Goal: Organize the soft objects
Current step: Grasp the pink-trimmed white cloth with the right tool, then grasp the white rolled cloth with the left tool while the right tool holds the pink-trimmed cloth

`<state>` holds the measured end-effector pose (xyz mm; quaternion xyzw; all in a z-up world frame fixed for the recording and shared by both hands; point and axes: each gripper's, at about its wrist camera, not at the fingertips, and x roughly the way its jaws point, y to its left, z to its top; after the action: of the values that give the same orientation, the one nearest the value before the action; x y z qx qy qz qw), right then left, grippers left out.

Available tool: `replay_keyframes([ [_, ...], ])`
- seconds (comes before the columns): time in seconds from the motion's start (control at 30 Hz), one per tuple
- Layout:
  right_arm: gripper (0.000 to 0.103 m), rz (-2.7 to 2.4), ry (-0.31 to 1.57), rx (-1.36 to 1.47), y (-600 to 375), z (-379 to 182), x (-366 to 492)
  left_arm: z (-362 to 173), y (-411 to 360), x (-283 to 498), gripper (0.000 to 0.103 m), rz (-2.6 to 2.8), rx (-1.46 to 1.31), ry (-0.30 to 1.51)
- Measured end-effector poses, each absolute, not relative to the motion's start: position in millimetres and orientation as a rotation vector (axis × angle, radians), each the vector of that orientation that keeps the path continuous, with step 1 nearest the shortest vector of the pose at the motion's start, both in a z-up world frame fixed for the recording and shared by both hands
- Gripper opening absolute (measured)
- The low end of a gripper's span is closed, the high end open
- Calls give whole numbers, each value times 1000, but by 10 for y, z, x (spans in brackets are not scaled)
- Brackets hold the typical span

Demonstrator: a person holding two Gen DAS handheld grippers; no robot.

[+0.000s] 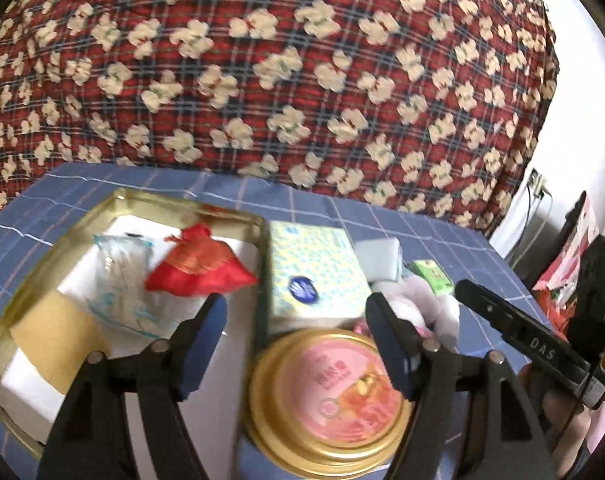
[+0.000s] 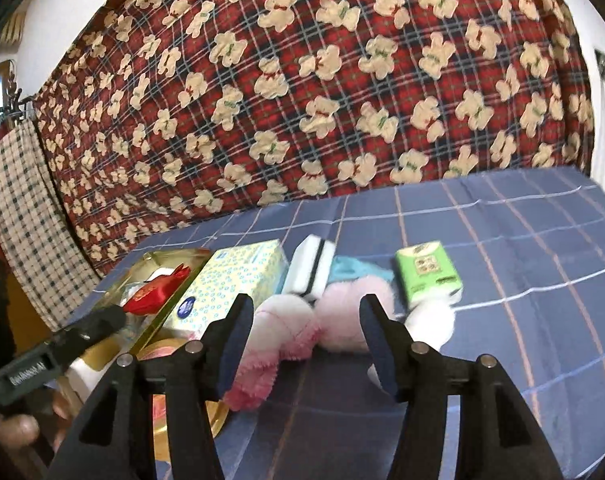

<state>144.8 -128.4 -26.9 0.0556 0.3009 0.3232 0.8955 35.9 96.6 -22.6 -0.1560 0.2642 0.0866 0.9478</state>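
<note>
Gold-rimmed tin tray (image 1: 258,240) held already a red satin pouch (image 1: 198,268) and a clear packet (image 1: 122,276). Left outside on the blue checked cloth (image 2: 522,248): tissue pack (image 2: 238,276), white sponge (image 2: 312,268), green pack (image 2: 426,276), pink plush toy (image 2: 302,320); judged perhaps one third done. Left tongs (image 1: 296,314) stood wide apart and empty, above the tray edge and a round gold lid (image 1: 330,396). Right tongs (image 2: 304,316) stood half apart, gripping nothing, plush toy just beyond the tips.
</note>
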Motion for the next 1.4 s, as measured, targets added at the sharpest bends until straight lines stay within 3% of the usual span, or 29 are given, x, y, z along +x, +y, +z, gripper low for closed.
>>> replay_keyframes([
  [0.27, 58, 785, 786, 209, -1056, -469, 1544, -297, 920, 395, 73, 205, -309, 546],
  [0.37, 69, 806, 838, 281, -1004, -526, 1619, -318, 935, 396, 73, 207, -313, 548],
  [0.6, 71, 795, 927, 257, -823, -649, 1680, -333, 957, 389, 73, 206, -325, 549],
  [0.63, 65, 811, 919, 255, -813, -642, 1668, -331, 961, 383, 73, 204, -329, 547],
  [0.67, 49, 815, 911, 247, -810, -632, 1659, -328, 960, 383, 73, 204, -328, 546],
  [0.77, 32, 801, 879, 190, -816, -583, 1607, -322, 958, 380, 73, 203, -323, 545],
  [1.17, 30, 687, 514, 74, -1250, -3, 1346, -250, 668, 501, 73, 161, -285, 545],
  [1.4, 30, 446, 469, -38, -1554, -60, 1522, -264, 369, 665, 73, 109, -262, 568],
])
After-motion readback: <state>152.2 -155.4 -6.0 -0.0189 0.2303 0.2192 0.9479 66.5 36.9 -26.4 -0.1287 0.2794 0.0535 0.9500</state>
